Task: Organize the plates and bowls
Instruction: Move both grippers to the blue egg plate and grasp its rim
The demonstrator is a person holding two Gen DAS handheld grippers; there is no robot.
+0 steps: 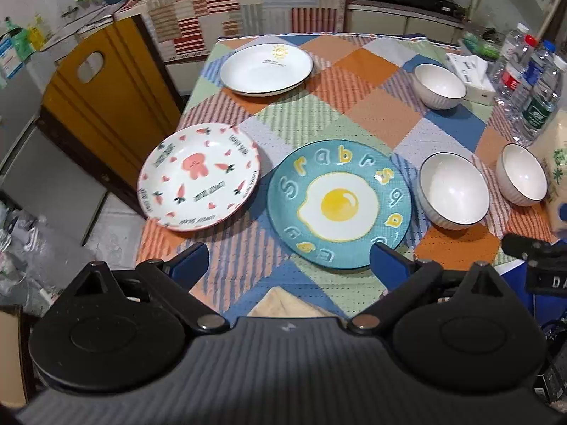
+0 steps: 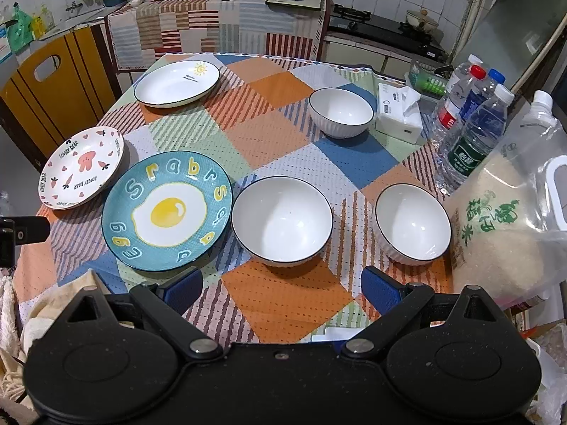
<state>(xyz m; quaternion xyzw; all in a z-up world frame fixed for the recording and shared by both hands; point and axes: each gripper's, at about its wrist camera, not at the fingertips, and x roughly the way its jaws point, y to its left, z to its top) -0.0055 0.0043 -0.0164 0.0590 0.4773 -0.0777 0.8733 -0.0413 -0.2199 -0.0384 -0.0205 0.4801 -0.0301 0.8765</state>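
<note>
Both grippers hover at near edge, jaws wide, empty; left gripper (image 1: pixel 288 260) sits just near-left of egg plate (image 1: pixel 339 204); right gripper (image 2: pixel 281 285) faces near-centre bowl (image 2: pixel 282 217), dead ahead btwn its jaws; likely first pick.

Desk (image 2: pixel 283 297) w/ patchwork cloth. On it, left side: bear plate (image 2: pixel 82 168) at the edge, egg plate (image 2: pixel 166 210) just beside, sun plate (image 2: pixel 177 83) at far end. Right side: 3 white bowls, near-middle bowl (image 2: pixel 282 220), near-right bowl (image 2: pixel 413 226), far bowl (image 2: pixel 341 112). Also tissue pack (image 2: pixel 398 113), water bottles (image 2: pixel 471 131), rice bag (image 2: pixel 510 219) on right edge.
</note>
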